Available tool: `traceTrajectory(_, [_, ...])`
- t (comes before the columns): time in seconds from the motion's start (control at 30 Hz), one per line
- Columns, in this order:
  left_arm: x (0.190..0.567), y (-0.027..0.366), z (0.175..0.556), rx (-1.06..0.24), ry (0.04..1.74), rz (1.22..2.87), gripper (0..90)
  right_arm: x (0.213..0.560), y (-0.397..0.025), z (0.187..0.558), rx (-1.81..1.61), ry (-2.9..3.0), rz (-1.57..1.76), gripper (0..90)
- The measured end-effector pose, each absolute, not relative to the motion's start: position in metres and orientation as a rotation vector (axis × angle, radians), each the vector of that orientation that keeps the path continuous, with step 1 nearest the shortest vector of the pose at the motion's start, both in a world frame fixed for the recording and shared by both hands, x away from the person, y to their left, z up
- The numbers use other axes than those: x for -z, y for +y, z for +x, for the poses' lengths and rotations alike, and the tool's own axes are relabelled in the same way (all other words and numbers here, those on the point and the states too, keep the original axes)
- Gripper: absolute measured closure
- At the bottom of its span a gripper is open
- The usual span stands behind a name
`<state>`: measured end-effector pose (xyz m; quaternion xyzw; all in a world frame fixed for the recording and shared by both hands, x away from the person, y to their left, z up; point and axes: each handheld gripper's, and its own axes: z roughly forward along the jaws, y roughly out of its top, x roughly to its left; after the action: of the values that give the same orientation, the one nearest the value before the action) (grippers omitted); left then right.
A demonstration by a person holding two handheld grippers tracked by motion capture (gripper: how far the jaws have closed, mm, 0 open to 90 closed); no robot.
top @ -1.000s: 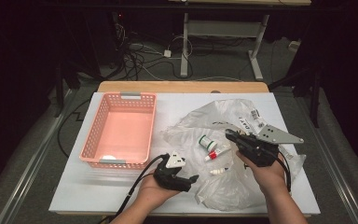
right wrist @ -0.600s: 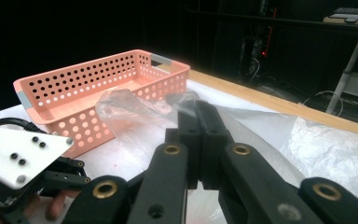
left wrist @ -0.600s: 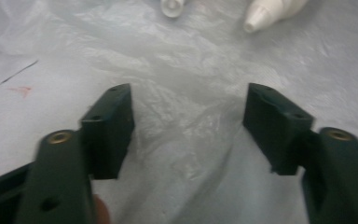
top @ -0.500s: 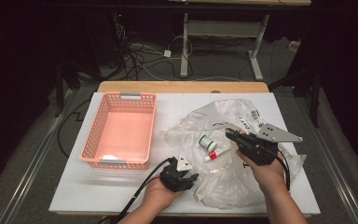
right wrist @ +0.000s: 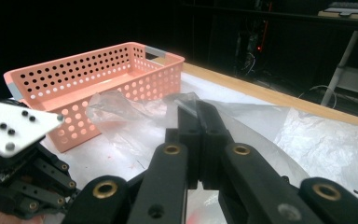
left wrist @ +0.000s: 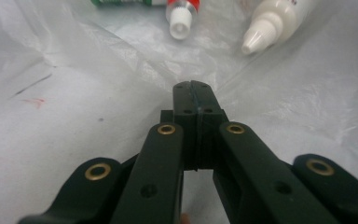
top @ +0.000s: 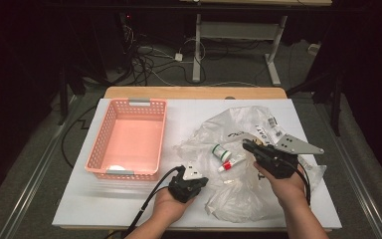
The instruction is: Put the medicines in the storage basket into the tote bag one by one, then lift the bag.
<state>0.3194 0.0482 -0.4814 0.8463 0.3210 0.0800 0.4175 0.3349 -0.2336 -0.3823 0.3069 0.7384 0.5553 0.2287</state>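
Observation:
A crumpled clear plastic bag [top: 251, 189] lies on the white table right of centre. Inside it lie a green-and-white tube [top: 220, 151], a red tube with a white cap [top: 231, 163] [left wrist: 182, 16] and a white nozzle bottle [left wrist: 270, 23]. My left gripper [top: 202, 182] [left wrist: 193, 86] is at the bag's near-left edge, jaws shut, with the film's creases running into its tip. My right gripper [top: 247, 145] [right wrist: 189, 103] is shut on a fold of the bag [right wrist: 121, 116] and holds it raised above the table.
A pink perforated basket [top: 105, 140] [right wrist: 98, 79] stands left of the bag, holding one small white item near its front. The table's wooden far edge [top: 194, 92] runs behind it. Cables trail from both grippers towards the near edge.
The left hand has turned slightly and nudged towards the bag's edge. The right gripper has stayed nearly still with the film in it.

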Motion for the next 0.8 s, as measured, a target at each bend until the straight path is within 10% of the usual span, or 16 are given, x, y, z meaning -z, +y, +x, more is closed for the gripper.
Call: traceTrajectory(0.8, [0.414, 0.070, 0.322, -0.362, 0.767, 1.783, 88.9, 0.367, -0.237, 0.341, -1.561, 1.902, 0.873, 90.0])
